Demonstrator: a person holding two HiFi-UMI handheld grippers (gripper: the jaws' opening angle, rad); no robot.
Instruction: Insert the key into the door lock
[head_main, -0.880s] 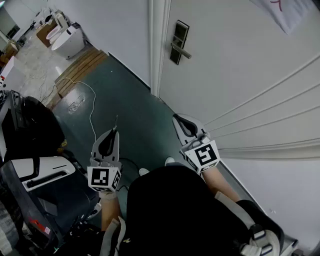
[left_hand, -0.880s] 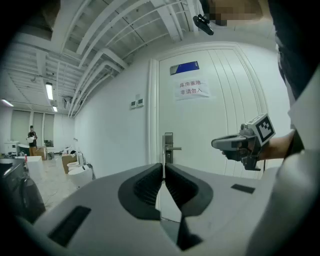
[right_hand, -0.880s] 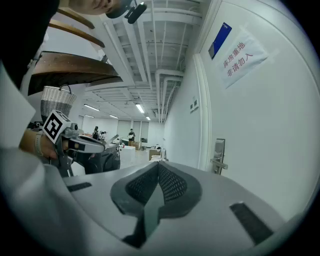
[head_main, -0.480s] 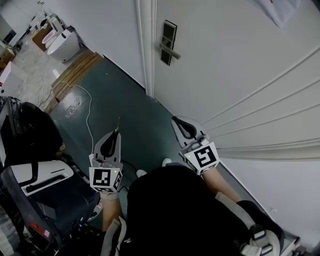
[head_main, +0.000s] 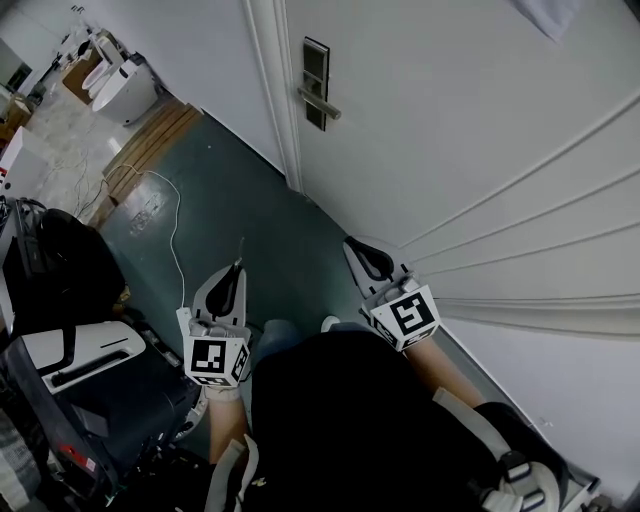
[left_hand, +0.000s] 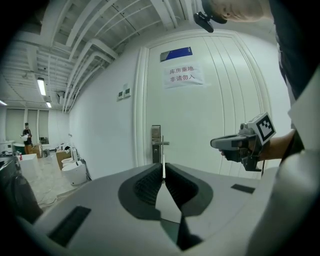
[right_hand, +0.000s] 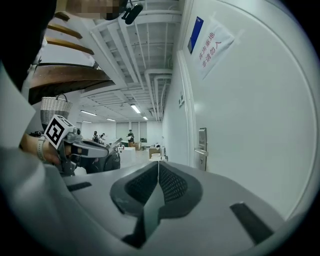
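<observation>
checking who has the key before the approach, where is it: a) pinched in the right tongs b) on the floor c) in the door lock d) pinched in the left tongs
D: the left gripper view shows the thin key standing pinched between the left tongs, well short of the door lock.

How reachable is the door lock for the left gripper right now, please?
Probably not yet: the left gripper, shut on the key, sits well short of the door lock. Only floor lies between them, so stepping closer should do.
</observation>
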